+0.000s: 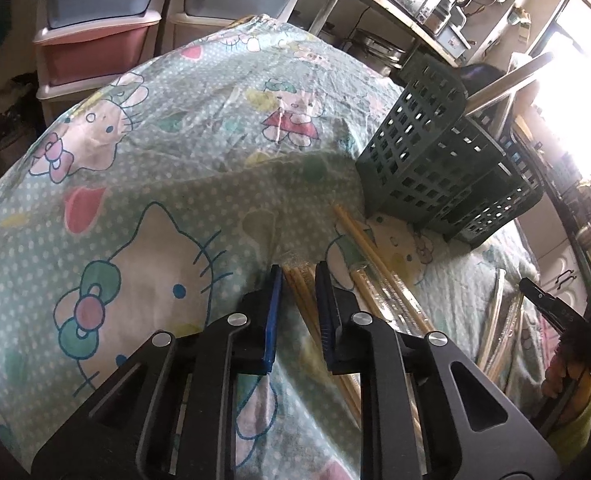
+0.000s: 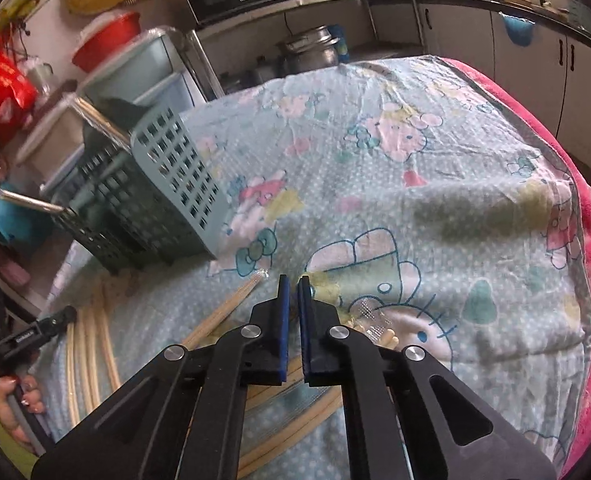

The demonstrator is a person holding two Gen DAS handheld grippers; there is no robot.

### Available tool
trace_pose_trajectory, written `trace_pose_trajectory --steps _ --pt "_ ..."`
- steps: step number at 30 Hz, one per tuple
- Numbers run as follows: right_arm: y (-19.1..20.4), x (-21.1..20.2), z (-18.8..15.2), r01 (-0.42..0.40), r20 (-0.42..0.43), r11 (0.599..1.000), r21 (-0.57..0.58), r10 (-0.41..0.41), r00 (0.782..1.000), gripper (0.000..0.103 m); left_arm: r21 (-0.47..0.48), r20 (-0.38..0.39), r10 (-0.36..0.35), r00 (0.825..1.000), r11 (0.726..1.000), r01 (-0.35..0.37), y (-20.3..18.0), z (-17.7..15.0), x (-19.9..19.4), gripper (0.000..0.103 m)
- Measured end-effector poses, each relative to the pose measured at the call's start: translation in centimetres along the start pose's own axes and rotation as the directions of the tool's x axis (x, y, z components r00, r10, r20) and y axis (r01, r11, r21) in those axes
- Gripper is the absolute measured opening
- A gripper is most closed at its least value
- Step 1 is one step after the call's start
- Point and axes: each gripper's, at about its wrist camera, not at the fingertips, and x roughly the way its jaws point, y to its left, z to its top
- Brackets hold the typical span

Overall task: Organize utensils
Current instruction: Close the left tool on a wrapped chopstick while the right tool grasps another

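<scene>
Left gripper (image 1: 298,270): jaws narrow, clamped on a bundle of wooden chopsticks (image 1: 297,280) w/ clear wrap; more chopsticks (image 1: 369,252) just right of it on the cartoon-print cloth (image 1: 155,160).

Green basket (image 1: 447,152): ahead-right of left gripper, on cloth, metal handle (image 1: 507,76) sticking out the top.

Right gripper (image 2: 294,280): jaws nearly touching, blue pads (image 2: 283,320) w/ only a thin gap; can't tell if anything's pinched. Chopsticks (image 2: 223,312) lie just left and beneath it. Basket (image 2: 147,192) ahead-left.
</scene>
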Motion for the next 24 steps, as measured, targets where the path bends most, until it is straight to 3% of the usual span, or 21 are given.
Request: trace_pose_trajectory --steps 11,24 --pt "-0.6 -1.2 0.1 -0.028 0.009 0.999 0.033 0.028 1.000 0.001 0.034 0.050 -0.023 0.998 0.999 0.022 -1.0 0.7 -2.2 0.007" --pt "-0.4 -4.8 0.9 -0.099 0.111 0.994 0.037 0.094 0.989 0.001 0.081 0.095 -0.088 0.992 0.993 0.081 -3.3 1.4 -4.7 0.006"
